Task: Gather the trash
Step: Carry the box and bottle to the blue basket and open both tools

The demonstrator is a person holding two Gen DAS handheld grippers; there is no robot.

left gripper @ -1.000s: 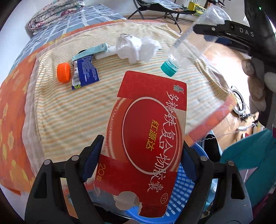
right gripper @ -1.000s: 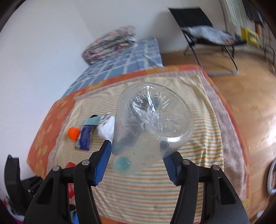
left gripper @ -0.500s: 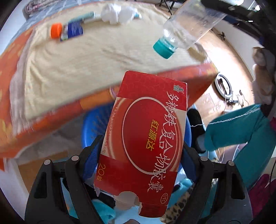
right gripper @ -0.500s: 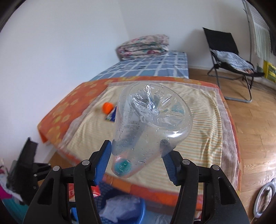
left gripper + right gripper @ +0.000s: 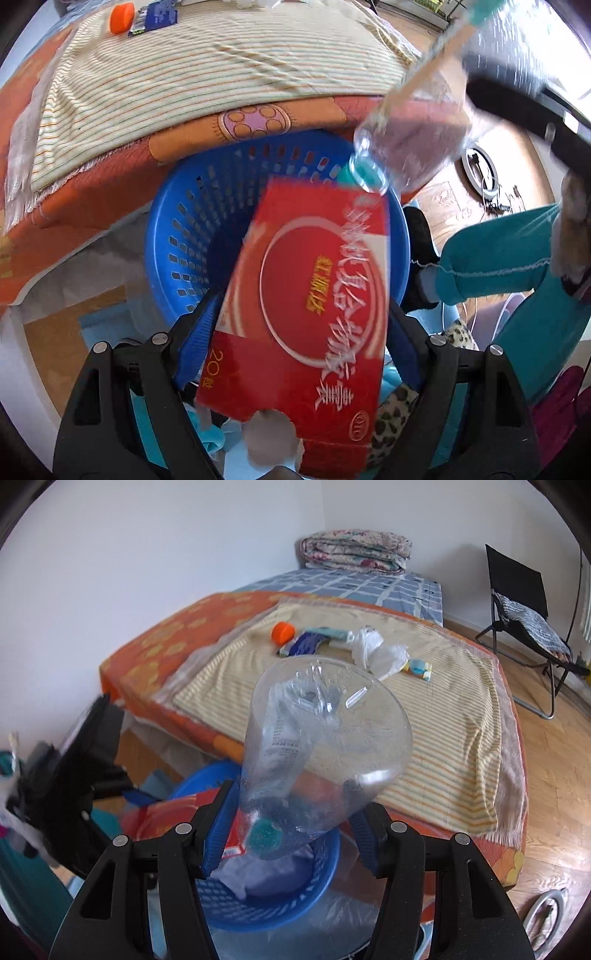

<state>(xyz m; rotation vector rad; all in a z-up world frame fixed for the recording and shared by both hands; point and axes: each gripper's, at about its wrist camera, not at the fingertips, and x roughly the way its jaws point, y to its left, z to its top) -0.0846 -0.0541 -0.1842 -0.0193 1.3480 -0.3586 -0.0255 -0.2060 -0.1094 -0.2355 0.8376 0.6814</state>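
Observation:
My left gripper [image 5: 295, 332] is shut on a red carton box [image 5: 306, 317] and holds it over the blue perforated basket [image 5: 184, 221] beside the bed. My right gripper [image 5: 291, 827] is shut on a clear plastic bottle [image 5: 325, 738] with a teal cap [image 5: 264, 836], cap down above the same basket [image 5: 258, 904]. In the left wrist view the bottle [image 5: 413, 147] hangs over the basket's far right rim. An orange cap [image 5: 283, 631], a blue wrapper [image 5: 306, 644], a tube and crumpled white plastic [image 5: 376, 653] lie on the striped blanket.
The bed with orange sheet [image 5: 166, 638] stands behind the basket. A folded quilt [image 5: 356, 550] lies at its far end. A black folding chair [image 5: 524, 602] stands on the wooden floor at the right. The person's teal-clad leg [image 5: 498, 266] is right of the basket.
Both grippers have swung off the bed and down toward the blue basket, carrying the red box and the bottle with them. The basket now fills the view under the box.

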